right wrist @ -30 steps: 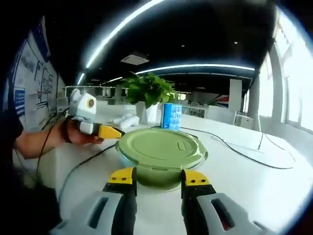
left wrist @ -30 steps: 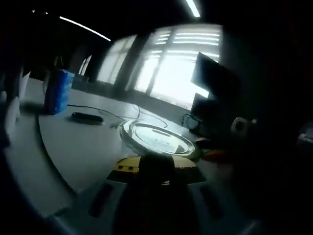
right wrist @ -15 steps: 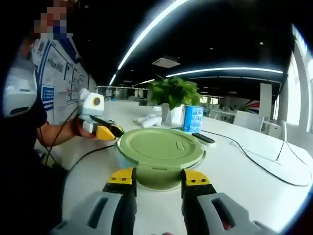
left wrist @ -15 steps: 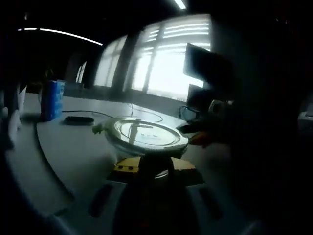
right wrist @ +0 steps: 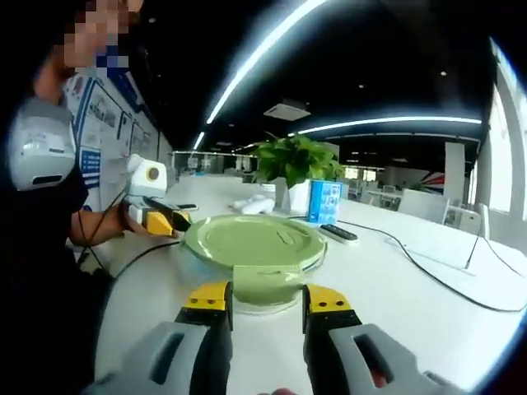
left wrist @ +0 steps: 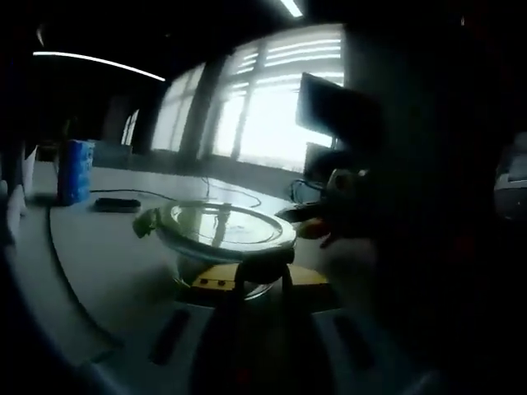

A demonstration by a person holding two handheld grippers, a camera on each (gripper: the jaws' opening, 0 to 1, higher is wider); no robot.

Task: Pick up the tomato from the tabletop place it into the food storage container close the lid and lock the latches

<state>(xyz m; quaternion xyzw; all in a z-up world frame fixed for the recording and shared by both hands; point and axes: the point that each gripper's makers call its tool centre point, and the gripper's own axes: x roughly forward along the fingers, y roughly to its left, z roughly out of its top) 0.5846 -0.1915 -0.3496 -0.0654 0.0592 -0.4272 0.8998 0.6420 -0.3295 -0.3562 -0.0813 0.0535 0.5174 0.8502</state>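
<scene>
Left gripper view: the scene is dark and backlit by bright windows. The left gripper point(left wrist: 247, 280) rises from the bottom; its yellow-tipped jaws sit close together right at the near rim of the container point(left wrist: 218, 247), and the dimness makes it impossible to tell whether they pinch a latch or merely touch it. The container stands on the pale table point(left wrist: 107, 263), its round lid point(left wrist: 222, 226) in place, with a latch tab sticking out on its left side. Beyond it to the right, the right gripper point(left wrist: 309, 224) reaches toward the far rim. A blue can point(left wrist: 72, 171) stands far left on the table, with a dark remote point(left wrist: 115, 204) lying near it and a cable trailing behind the container. A dark monitor point(left wrist: 329, 111) stands against the windows.

Right gripper view: the right gripper point(right wrist: 263, 306) has its jaws apart, one on each side of the green latch point(right wrist: 265, 284) that hangs down at the near edge of the lid point(right wrist: 251, 240); they grip nothing. The lid covers the container, so the tomato cannot be seen. On the far left of the lid, the left gripper point(right wrist: 169, 224), held in a person's hand point(right wrist: 123, 226), meets the rim. Behind stand a potted plant point(right wrist: 296, 160), the can point(right wrist: 325, 202) and the remote point(right wrist: 339, 233), with a cable point(right wrist: 428, 263) running across the table point(right wrist: 428, 313) on the right.
</scene>
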